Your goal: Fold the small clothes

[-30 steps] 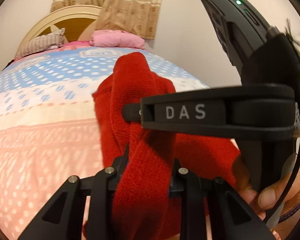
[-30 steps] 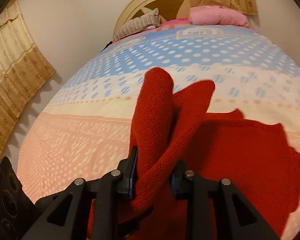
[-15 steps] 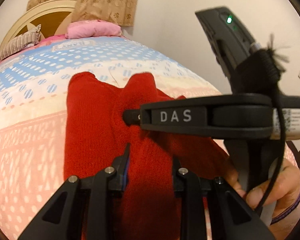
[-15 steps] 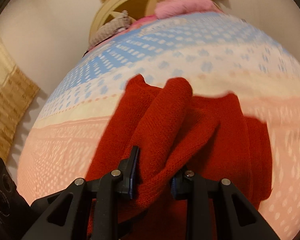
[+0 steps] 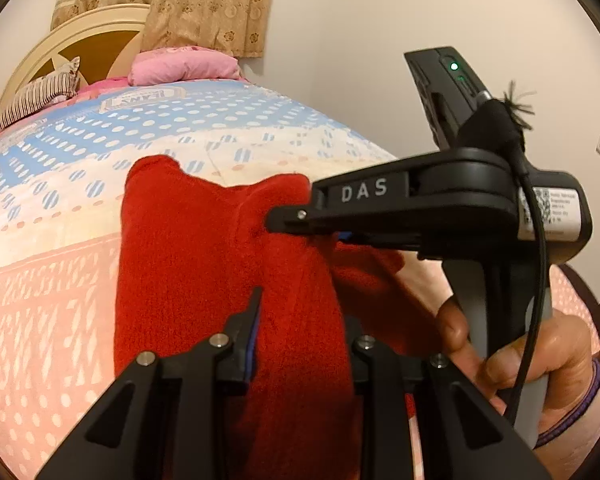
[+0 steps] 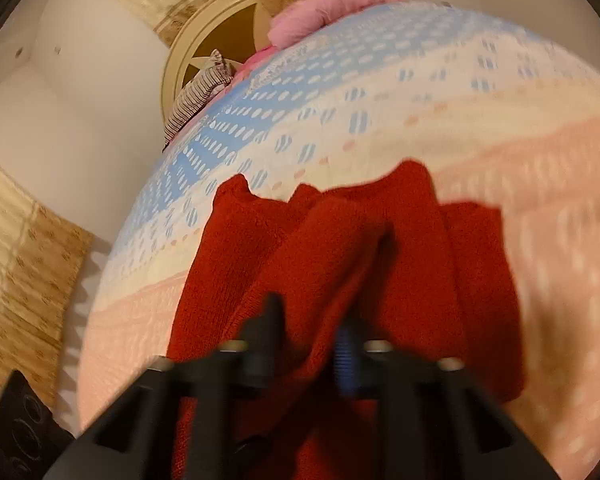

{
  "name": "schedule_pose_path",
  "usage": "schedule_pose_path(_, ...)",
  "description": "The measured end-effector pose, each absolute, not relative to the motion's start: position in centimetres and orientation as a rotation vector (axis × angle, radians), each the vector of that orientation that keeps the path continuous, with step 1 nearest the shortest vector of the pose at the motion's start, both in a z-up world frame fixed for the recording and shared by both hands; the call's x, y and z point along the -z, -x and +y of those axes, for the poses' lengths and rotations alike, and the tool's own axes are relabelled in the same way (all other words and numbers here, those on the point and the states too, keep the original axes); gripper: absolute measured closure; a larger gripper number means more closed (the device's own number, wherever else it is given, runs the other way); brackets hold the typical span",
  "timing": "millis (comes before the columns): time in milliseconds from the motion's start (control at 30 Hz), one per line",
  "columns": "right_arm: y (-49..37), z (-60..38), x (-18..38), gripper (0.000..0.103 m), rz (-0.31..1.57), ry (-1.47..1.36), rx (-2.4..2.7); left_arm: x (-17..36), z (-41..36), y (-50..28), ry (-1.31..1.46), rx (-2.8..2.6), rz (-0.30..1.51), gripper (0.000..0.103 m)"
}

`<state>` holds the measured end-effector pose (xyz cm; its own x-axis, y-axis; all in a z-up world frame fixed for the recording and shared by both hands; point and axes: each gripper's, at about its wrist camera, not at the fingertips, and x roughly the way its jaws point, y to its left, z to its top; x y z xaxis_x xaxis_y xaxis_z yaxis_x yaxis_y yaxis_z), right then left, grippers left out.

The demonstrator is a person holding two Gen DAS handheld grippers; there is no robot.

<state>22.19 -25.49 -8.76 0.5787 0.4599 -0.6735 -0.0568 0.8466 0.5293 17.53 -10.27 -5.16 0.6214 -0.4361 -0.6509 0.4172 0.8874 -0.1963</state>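
My bed (image 5: 60, 280) fills most of both views, with its blue, cream and pink spotted cover. The red knit cloth (image 5: 188, 264) lies on the pink part of the cover, in the lower middle of each frame. In my left view its long side runs from the bottom edge up toward the middle, and two bumps of cloth point up toward the headboard (image 5: 96, 40) at the upper left. In my right view the cloth (image 6: 480, 280) spreads wider, from the middle out to the lower right, with a thick fold running up the centre.

My left gripper (image 5: 300, 344) sits at the bottom of its frame and pinches a thick fold of the cloth between its two fingers. My right gripper (image 5: 288, 220) comes in from the right of that same frame, with its tips against the cloth just above. In its own blurred view my right gripper (image 6: 308, 332) has cloth between its fingers and its jaws are closing on it. My right hand (image 5: 532, 356) holds the handle at the lower right.
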Motion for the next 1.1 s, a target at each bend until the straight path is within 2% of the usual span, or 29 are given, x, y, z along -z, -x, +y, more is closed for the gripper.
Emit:
schedule_pose_path(333, -24.9, -28.2, 5.7, 0.09, 0.881, -0.302, -0.353, 4.7, -14.9, -20.5, 0.094, 0.481, 0.772, 0.076)
schedule_pose_path(533, -26.9, -30.5, 7.7, 0.09, 0.923, -0.221, -0.362, 6.1, -18.2, -21.4, 0.053, 0.456, 0.792, 0.076)
schedule_pose_path(800, -27.9, -32.9, 11.0, 0.09, 0.939, -0.321, -0.37, 6.6, -19.7, -20.9, -0.029, 0.407, 0.76, 0.076)
schedule_pose_path(867, -27.6, -32.7, 11.0, 0.085, 0.928, -0.302, -0.351, 6.5, -19.7, -20.4, -0.062, 0.412, 0.75, 0.072)
schedule_pose_path(933, -27.3, -32.8, 10.9, 0.069, 0.918, -0.305, -0.33, 6.0, -19.5, -19.6, -0.099, 0.433, 0.74, 0.061)
schedule_pose_path(967, -27.1, -33.2, 10.9, 0.065, 0.92, -0.324, -0.321, 5.8, -19.4, -19.3, -0.113, 0.452, 0.74, 0.058)
schedule_pose_path(1033, -26.5, -34.1, 10.5, 0.043, 0.925, -0.356, -0.289, 4.9, -17.9, -17.5, -0.127, 0.531, 0.728, 0.045)
schedule_pose_path(1067, -25.6, -35.1, 10.1, 0.041, 0.931, -0.388, -0.254, 4.6, -17.3, -16.7, -0.129, 0.563, 0.719, 0.04)
schedule_pose_path(1100, -24.8, -35.9, 9.8, 0.041, 0.923, -0.413, -0.247, 4.3, -15.9, -15.3, -0.127, 0.606, 0.705, 0.03)
